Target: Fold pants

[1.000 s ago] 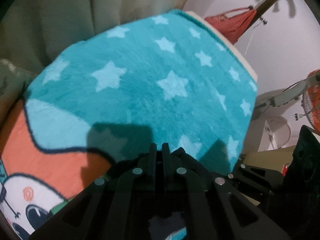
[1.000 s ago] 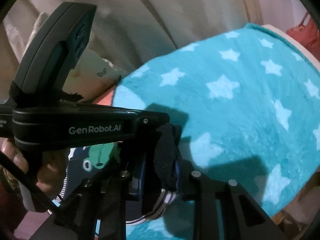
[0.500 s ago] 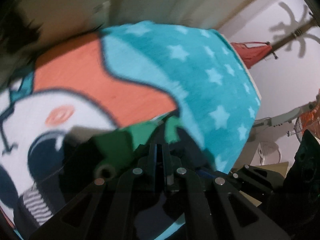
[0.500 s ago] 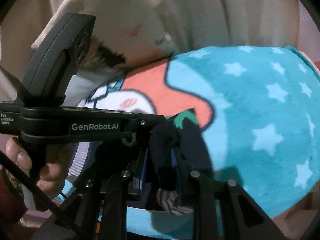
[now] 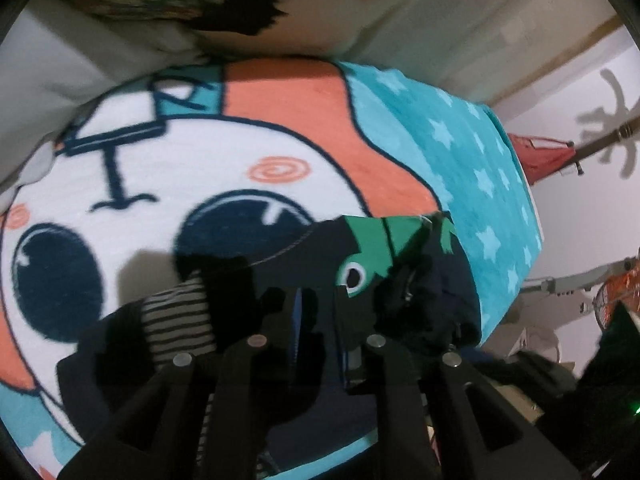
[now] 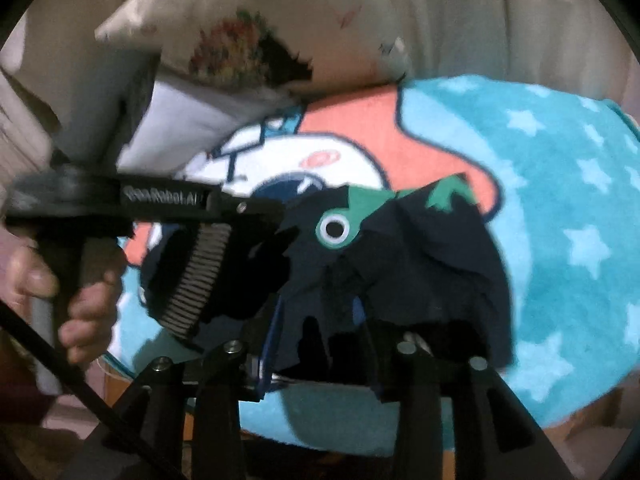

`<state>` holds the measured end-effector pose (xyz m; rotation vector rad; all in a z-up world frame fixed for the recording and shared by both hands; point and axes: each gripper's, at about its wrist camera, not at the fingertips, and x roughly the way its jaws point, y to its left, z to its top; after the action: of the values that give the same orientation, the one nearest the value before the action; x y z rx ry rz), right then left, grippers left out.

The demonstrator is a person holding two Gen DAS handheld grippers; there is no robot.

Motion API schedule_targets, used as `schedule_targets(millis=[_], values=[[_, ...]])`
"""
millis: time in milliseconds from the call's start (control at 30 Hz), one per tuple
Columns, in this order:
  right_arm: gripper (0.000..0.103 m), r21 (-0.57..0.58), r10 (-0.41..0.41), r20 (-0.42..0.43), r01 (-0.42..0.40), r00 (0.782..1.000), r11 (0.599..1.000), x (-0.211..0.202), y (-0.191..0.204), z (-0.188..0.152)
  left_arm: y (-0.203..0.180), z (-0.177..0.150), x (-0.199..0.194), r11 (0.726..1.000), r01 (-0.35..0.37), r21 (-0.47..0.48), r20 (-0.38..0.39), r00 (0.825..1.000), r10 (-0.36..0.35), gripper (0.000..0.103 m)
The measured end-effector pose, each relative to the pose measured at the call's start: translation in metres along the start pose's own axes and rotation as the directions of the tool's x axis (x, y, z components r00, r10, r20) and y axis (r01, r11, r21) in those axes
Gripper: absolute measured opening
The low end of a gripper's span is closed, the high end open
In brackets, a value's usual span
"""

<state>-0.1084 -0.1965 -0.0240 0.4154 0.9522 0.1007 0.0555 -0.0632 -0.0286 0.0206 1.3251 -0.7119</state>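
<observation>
- Left wrist view: your left gripper [image 5: 318, 316] hangs low over the dark navy pants [image 5: 432, 280], its two fingers parted with a clear gap between them; no cloth can be seen caught in that gap.
- The pants lie bunched on the cartoon blanket [image 5: 280, 112], at its near edge, with a green frog-like print [image 5: 368, 252] and its white ringed eye facing up.
- A striped cuff [image 5: 180, 324] shows just left of your left fingers, resting on the white part of the blanket's cartoon face.
- To the far right of the blanket you can see a red cloth [image 5: 536, 156] hanging from a dark pole against the wall.
- Right wrist view: your right gripper [image 6: 320, 344] sits right at the near edge of the pants [image 6: 420, 248]; dark cloth hangs in folds between and over its fingers, so I cannot tell whether they are pinching it or standing apart.
- Your left gripper [image 6: 208, 276] crosses this view from the left, its ribbed pad against the left part of the bunched cloth, and your left hand [image 6: 80, 304] wraps its handle.
- The green print [image 6: 352, 216] lies on the top of the heap, toward the blanket's orange patch.
- A white pillow [image 6: 240, 28] with a coloured print rests beyond the blanket [image 6: 560, 200]; this view is blurred.
</observation>
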Motion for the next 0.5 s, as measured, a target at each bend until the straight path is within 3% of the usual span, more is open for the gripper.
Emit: schedule_targets(millis=[200,267,367,500], values=[[0.048,0.138,-0.097,0.113,0.081,0.989,0.987,-0.04,-0.035,0.011,0.001,-0.004,0.0,1.0,0.015,-0.019,0.007,1.0,-0.014,0.021],[0.047,0.157,-0.123,0.105,0.105,0.987,0.982,-0.036,-0.043,0.015,-0.001,-0.006,0.004,1.0,0.022,-0.022,-0.003,1.0,-0.022,0.025],[0.031,0.163,-0.125,0.077,0.111,0.989,0.98,-0.019,-0.045,0.018,-0.005,-0.009,0.01,1.0,0.011,-0.012,-0.019,1.0,-0.012,0.025],[0.031,0.176,-0.051,0.017,0.047,0.999,0.983,0.012,-0.043,0.018,-0.002,-0.01,0.009,0.999,-0.008,-0.037,-0.008,1.0,0.007,0.025]])
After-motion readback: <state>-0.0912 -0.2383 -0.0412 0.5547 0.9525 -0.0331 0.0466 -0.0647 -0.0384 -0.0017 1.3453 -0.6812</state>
